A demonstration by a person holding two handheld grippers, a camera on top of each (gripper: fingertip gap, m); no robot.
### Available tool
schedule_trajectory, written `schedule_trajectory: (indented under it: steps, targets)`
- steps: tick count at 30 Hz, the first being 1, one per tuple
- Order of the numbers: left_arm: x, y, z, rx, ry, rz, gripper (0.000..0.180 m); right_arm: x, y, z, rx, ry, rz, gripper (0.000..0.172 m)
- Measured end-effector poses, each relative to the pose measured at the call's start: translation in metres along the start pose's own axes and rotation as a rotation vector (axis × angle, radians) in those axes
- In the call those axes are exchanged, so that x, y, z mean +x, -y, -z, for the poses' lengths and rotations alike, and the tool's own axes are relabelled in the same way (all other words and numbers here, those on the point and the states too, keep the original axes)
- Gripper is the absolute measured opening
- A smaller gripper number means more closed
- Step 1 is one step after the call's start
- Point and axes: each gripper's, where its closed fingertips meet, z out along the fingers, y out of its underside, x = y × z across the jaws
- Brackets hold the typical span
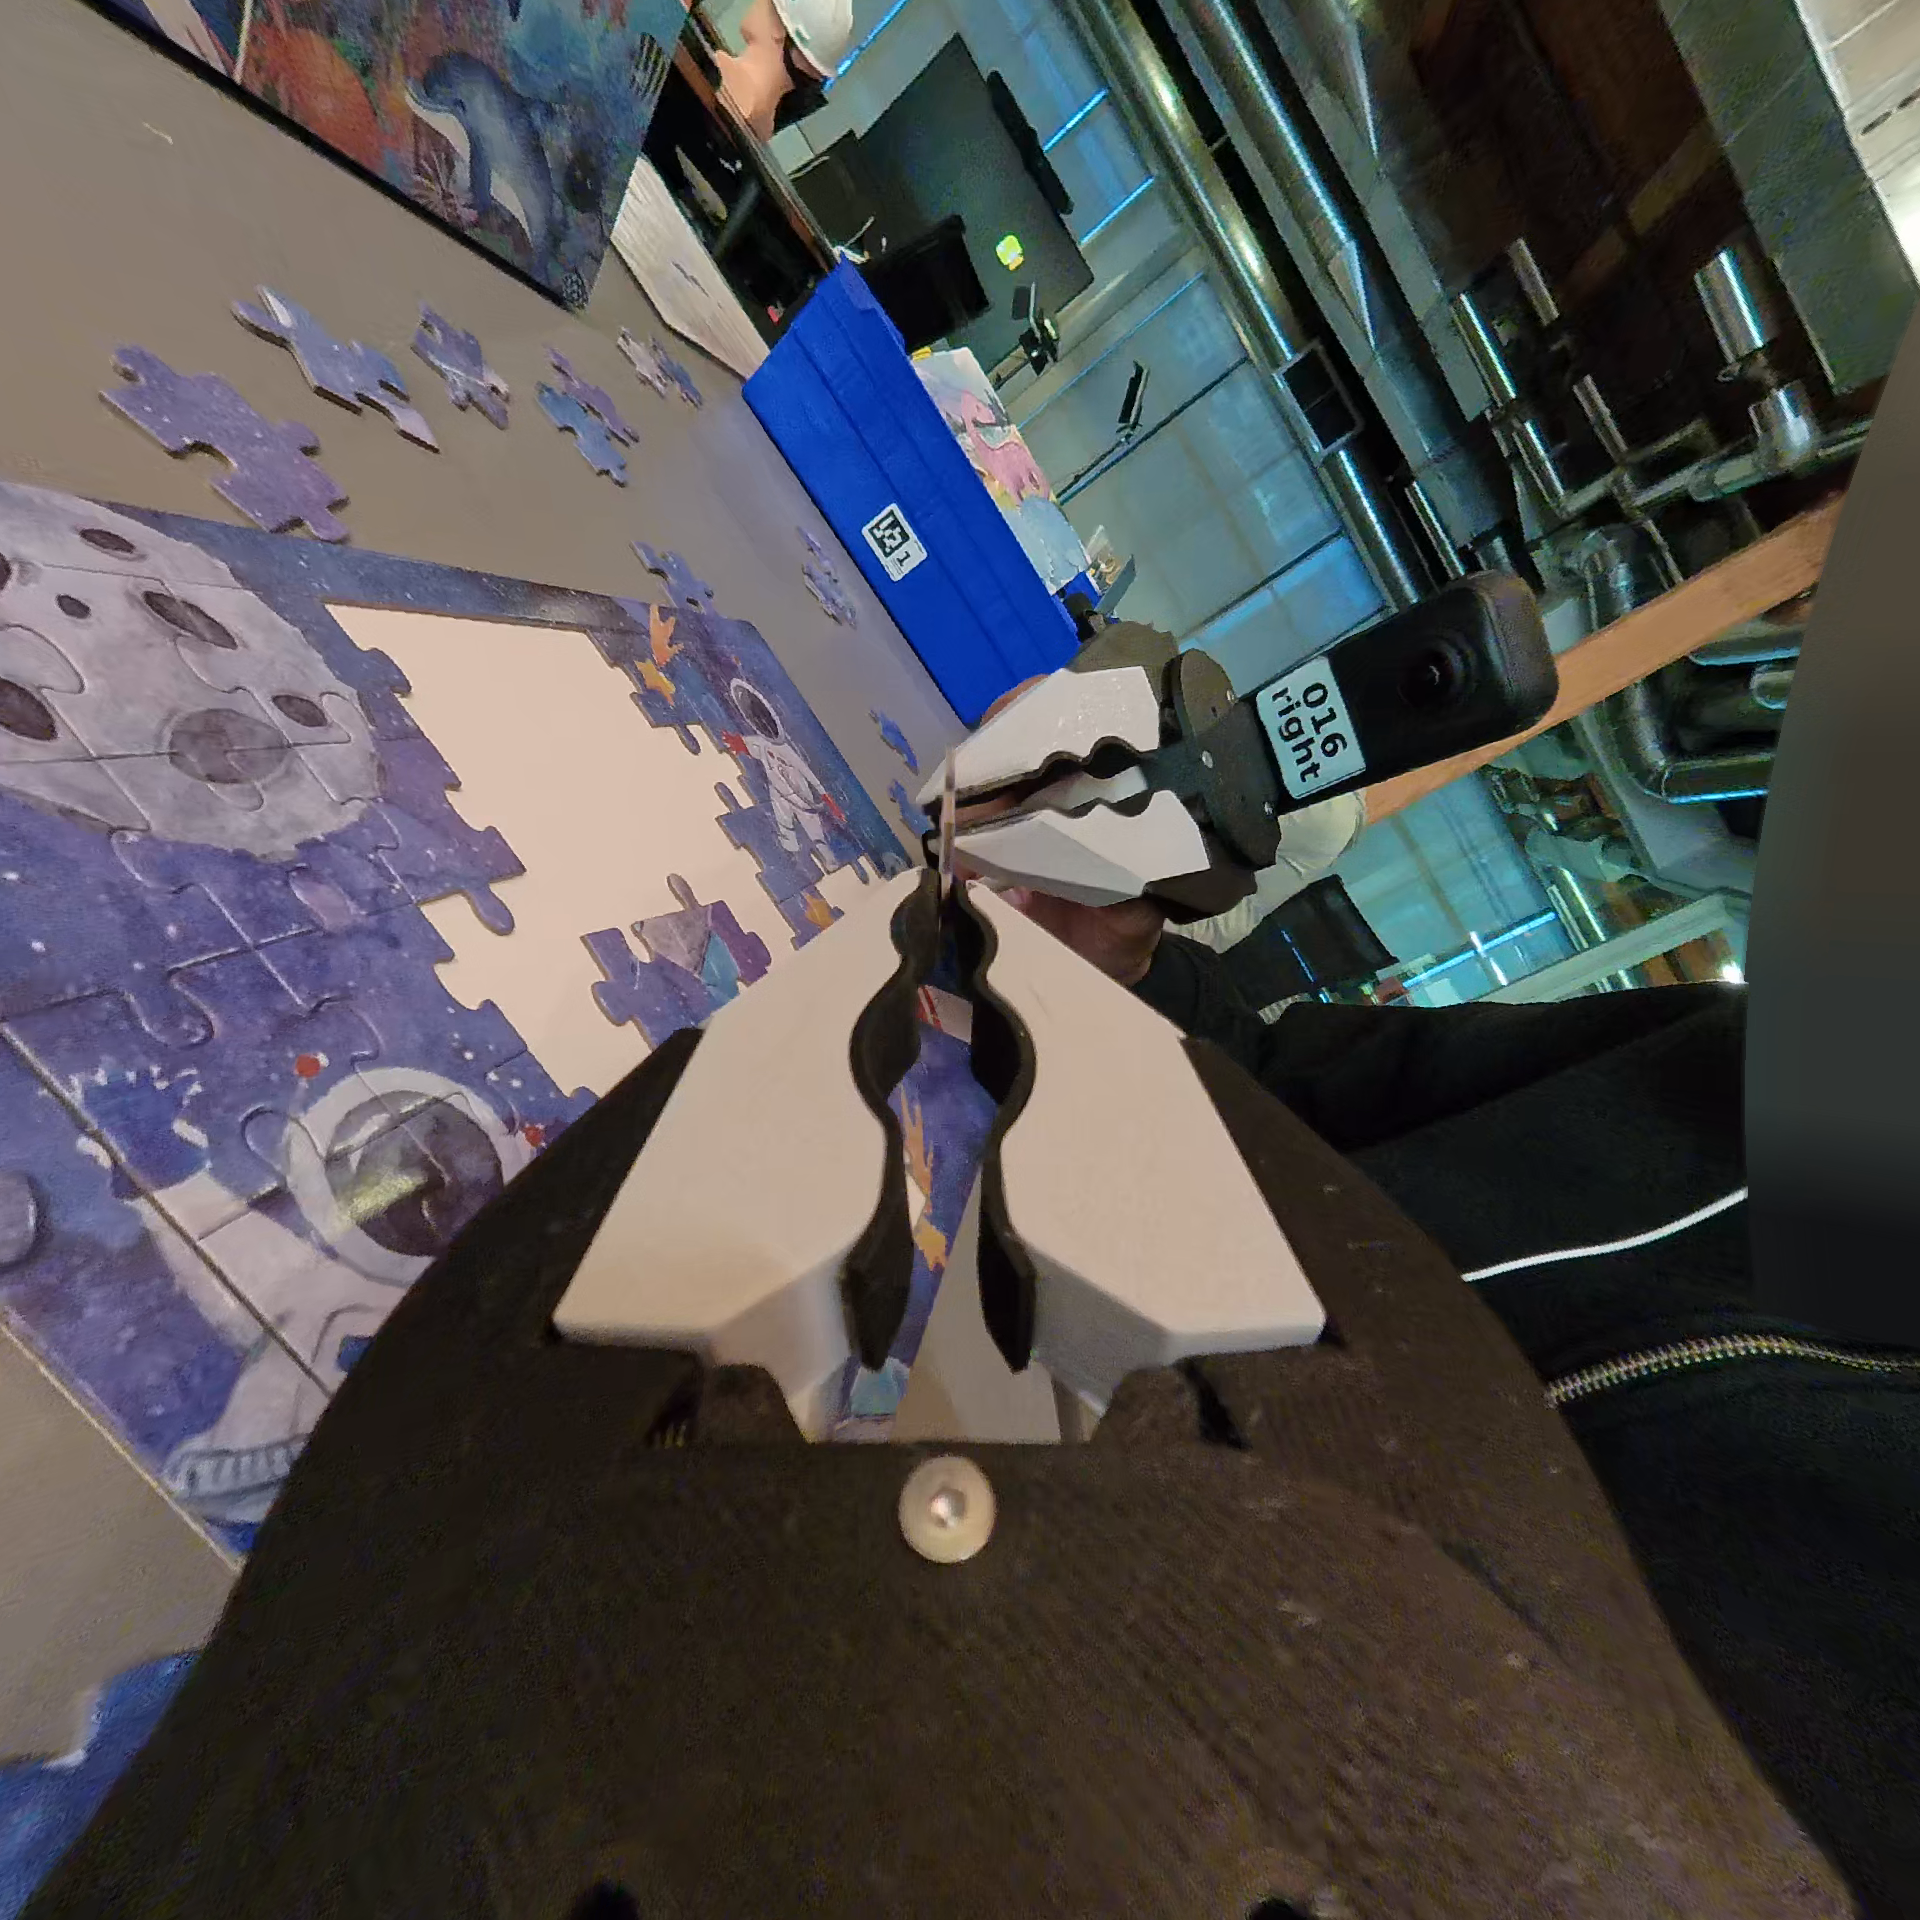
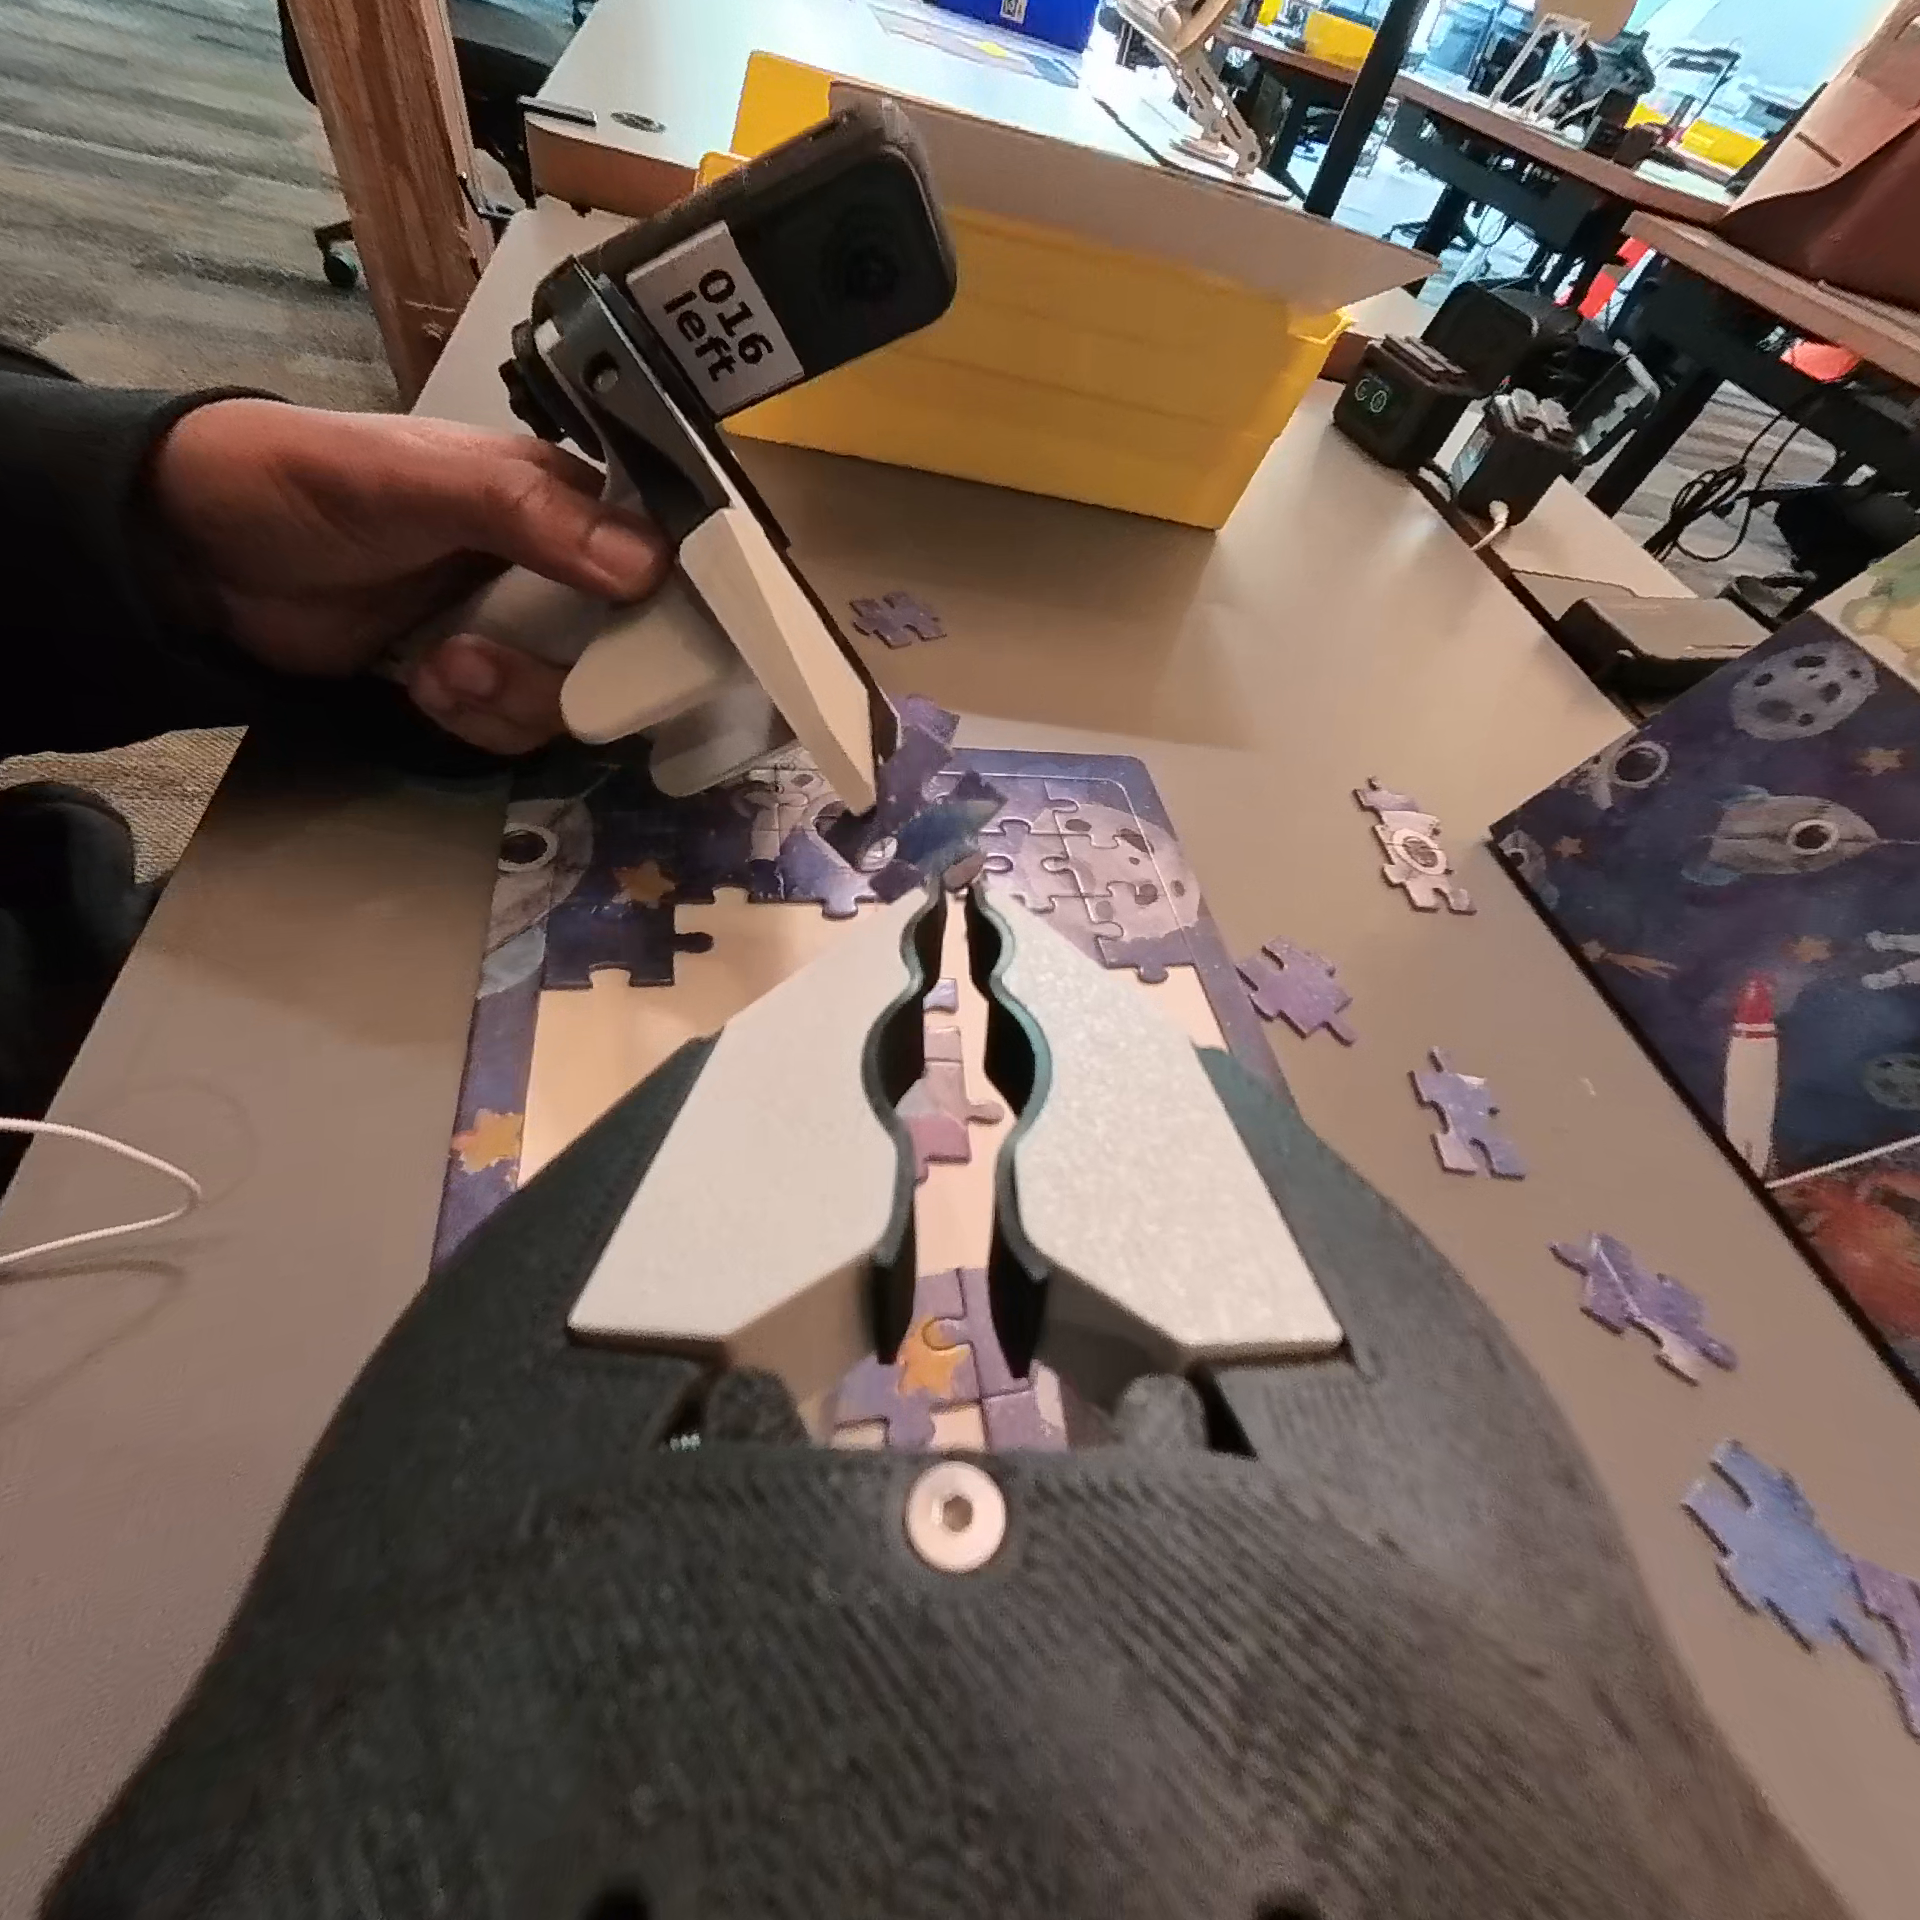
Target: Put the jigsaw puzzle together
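My left gripper [image 1: 940,894] is shut on a blue-purple puzzle piece [image 2: 935,805], which shows edge-on at its tips in the left wrist view [image 1: 947,800]. It holds the piece tilted above the far part of the puzzle tray [image 2: 623,1039]. My right gripper [image 2: 956,894] is shut on the lower edge of the same piece. It also shows in the left wrist view [image 1: 948,821], pinching the piece from the right. The tray [image 1: 540,748] is partly filled with space-themed pieces around a bare middle. One loose piece [image 1: 675,956] lies inside it.
Several loose pieces lie on the grey table beside the tray [image 2: 1294,987] [image 1: 239,436]. A printed space picture board [image 2: 1714,883] lies at the right. A yellow bin [image 2: 1039,395] and a blue bin [image 1: 883,488] stand at the table's ends. A white cable [image 2: 104,1195] lies at the left. Both grippers' tips are close together, under 4 cm apart.
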Motion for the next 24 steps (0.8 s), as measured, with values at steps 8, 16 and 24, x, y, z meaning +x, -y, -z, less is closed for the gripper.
schedule_trajectory:
  steps: [8,16,24]
  targets:
    - [-0.013,0.018,0.022,0.056,0.106,-0.051,0.000,0.020,-0.006,0.007,-0.020,-0.084,0.008,0.003]
    - [-0.018,0.010,0.020,-0.005,0.138,-0.051,0.000,0.031,-0.013,0.012,-0.026,-0.101,-0.042,0.008]
    - [-0.018,-0.009,-0.006,-0.181,0.108,0.017,0.000,-0.010,-0.020,-0.006,-0.074,0.070,0.079,0.022]
